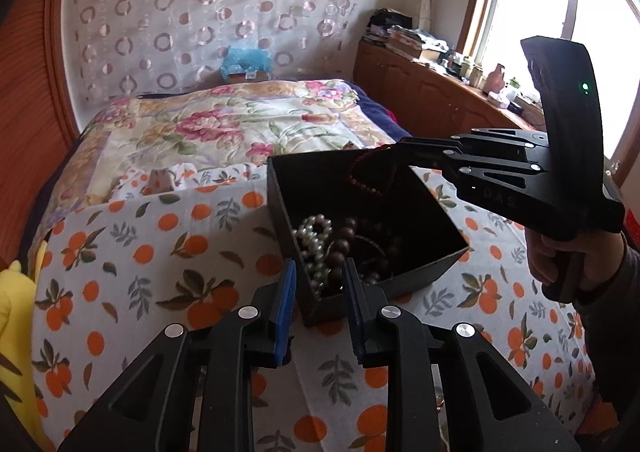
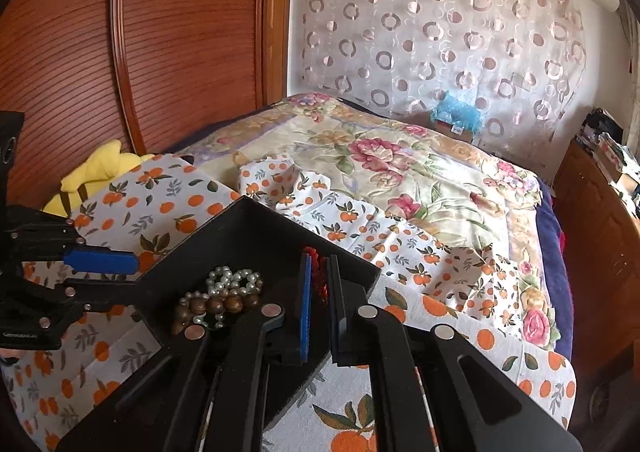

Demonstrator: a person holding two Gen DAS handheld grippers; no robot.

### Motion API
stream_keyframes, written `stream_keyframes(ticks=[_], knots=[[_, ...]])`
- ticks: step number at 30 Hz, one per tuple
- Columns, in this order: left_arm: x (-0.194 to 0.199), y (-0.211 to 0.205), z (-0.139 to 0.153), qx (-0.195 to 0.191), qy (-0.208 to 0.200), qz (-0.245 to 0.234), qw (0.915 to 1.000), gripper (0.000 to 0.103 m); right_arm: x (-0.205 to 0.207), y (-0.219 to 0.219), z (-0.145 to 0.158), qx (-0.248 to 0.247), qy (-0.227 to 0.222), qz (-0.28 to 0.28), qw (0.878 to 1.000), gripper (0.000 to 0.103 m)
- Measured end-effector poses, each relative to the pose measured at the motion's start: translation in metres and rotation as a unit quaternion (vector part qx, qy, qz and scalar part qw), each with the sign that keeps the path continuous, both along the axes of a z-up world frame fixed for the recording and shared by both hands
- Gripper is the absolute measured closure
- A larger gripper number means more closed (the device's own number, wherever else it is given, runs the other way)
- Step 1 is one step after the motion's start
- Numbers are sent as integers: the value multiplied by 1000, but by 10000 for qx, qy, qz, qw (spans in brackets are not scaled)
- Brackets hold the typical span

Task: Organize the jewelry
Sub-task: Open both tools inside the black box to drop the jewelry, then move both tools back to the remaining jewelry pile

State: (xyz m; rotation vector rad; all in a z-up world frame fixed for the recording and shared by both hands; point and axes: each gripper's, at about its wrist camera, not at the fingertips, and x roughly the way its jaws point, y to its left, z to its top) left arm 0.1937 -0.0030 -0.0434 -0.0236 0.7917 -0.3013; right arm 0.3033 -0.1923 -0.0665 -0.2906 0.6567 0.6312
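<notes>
A black open box (image 1: 416,272) (image 2: 260,236) sits on an orange-print cloth (image 1: 160,252). In it lie a pearl string (image 1: 316,236) (image 2: 234,278) and dark wooden bead bracelets (image 1: 344,248) (image 2: 216,306). My right gripper (image 2: 319,264) (image 1: 394,151) is over the box, shut on a reddish bead bracelet (image 2: 316,254) (image 1: 360,182) that dangles above the box's far side. My left gripper (image 1: 318,268) (image 2: 132,274) is at the box's near corner. Its blue pads stand apart, one on each side of the wall and not pressing it.
The cloth covers a bed with a floral quilt (image 1: 224,124). A yellow plush toy (image 2: 100,168) lies at the bed's left edge by a wooden wardrobe (image 2: 160,32). A cluttered wooden cabinet (image 1: 432,88) runs under the window. A hand (image 1: 556,252) holds the right gripper.
</notes>
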Motion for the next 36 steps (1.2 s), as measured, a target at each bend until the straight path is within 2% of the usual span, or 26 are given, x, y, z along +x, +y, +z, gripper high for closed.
stream_keyframes(ticks=[6,8,10,15,36], knots=[[-8,5,0,4,7,61,10000,81,-7,7,-5,4,177,145,9997,93],[-14,5,0,11,-13,62,10000,81,-13,8,-5,121,330,302,9989,82],[-20,6,0,11,-29,62,10000,80,-18,8,-4,144,356,352,9986,76],[-38,4,2,39,-119,54,9999,75,-38,4,3,195,302,317,9988,76],[-124,-10,3,100,-445,-137,9989,75,-141,-37,2,489,95,-166,9986,76]])
